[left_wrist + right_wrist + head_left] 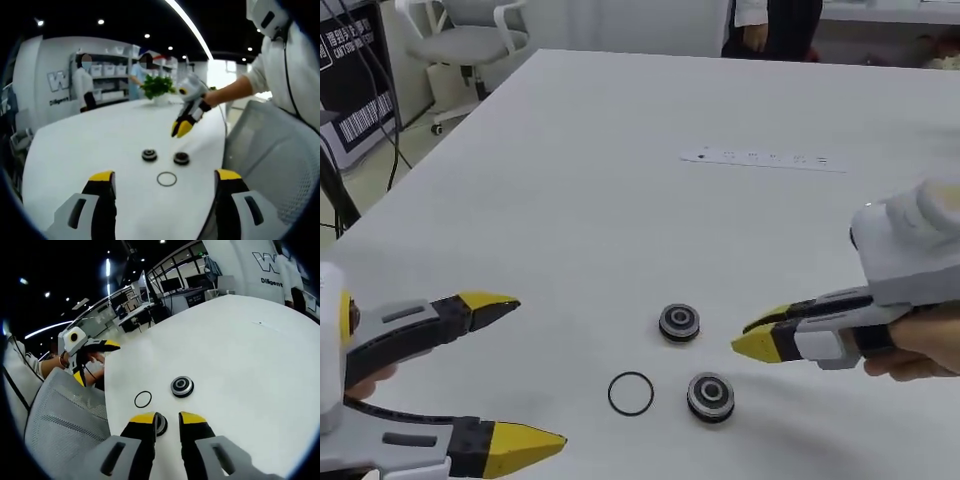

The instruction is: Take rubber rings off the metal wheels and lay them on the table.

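Two small metal wheels with dark rims stand on the white table (620, 200): one further back (679, 322) (149, 155) (181, 386), one nearer (710, 396) (181, 158) (161, 424). A loose black rubber ring (631, 393) (166, 179) (143, 399) lies flat beside them. My left gripper (532, 370) (165, 176) hovers left of the ring, jaws wide open and holding nothing. My right gripper (752, 338) (168, 418) hangs just right of the wheels, its jaws only narrowly apart with nothing between them. The nearer wheel peeks out behind its left jaw in the right gripper view.
A thin white strip (765, 158) lies further back on the table. An office chair (470, 40) stands past the far left corner. A grey mesh chair (270, 150) (65, 415) sits by the near edge. People stand at the table's far end, near a plant (157, 86).
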Motion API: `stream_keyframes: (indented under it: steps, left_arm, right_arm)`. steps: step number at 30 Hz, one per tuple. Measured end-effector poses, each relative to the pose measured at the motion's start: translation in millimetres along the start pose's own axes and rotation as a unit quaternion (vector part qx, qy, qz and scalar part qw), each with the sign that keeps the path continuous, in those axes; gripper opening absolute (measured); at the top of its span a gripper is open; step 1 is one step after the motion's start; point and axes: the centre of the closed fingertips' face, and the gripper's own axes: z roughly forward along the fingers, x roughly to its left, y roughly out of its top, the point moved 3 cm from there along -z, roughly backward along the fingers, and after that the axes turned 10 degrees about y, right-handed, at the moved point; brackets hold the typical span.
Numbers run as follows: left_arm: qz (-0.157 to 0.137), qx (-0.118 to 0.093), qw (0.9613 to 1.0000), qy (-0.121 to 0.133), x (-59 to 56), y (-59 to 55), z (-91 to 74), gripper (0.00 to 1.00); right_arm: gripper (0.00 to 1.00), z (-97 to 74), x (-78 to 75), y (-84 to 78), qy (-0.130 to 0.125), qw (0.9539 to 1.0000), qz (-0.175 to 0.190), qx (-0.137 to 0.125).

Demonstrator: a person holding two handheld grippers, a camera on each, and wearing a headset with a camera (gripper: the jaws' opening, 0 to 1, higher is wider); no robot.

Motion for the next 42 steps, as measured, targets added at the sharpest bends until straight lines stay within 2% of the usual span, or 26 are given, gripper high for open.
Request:
stream_keyframes:
  steps: [7,11,16,23,26,33,42]
  left_arm:
    - [0.004,0.000,1.0000,-0.004,1.9,6.2,2.2,0.81]
    - [0.008,-0.001,0.9999,-0.007,2.7,11.5,3.9,0.81]
    - [-0.001,-0.007,0.9998,-0.016,2.0,19.2,6.2,0.80]
    - [0.009,-0.010,0.9995,-0.030,23.6,18.4,3.9,0.80]
    - [0.028,-0.005,0.9988,-0.039,17.1,23.5,9.4,0.79]
    - [0.033,-0.009,0.9979,-0.055,-1.9,42.6,24.5,0.78]
    - [0.056,-0.011,0.9954,-0.078,-20.6,67.4,47.8,0.77]
  right_arm:
    - [0.17,-10.5,2.3,-8.1,0.004,0.9998,-0.002,-0.020]
    - [0.18,-11.3,7.1,-12.7,0.014,0.9995,-0.010,-0.026]
    - [0.19,-9.1,10.0,-21.3,0.020,0.9993,-0.014,-0.027]
    - [0.18,-6.8,11.1,-25.0,0.024,0.9991,-0.013,-0.032]
    - [0.17,-4.4,11.6,-25.1,0.029,0.9988,-0.006,-0.040]
    - [0.17,3.0,13.9,-25.0,0.036,0.9984,-0.008,-0.042]
    - [0.18,11.2,15.7,-33.1,0.041,0.9987,-0.019,-0.025]
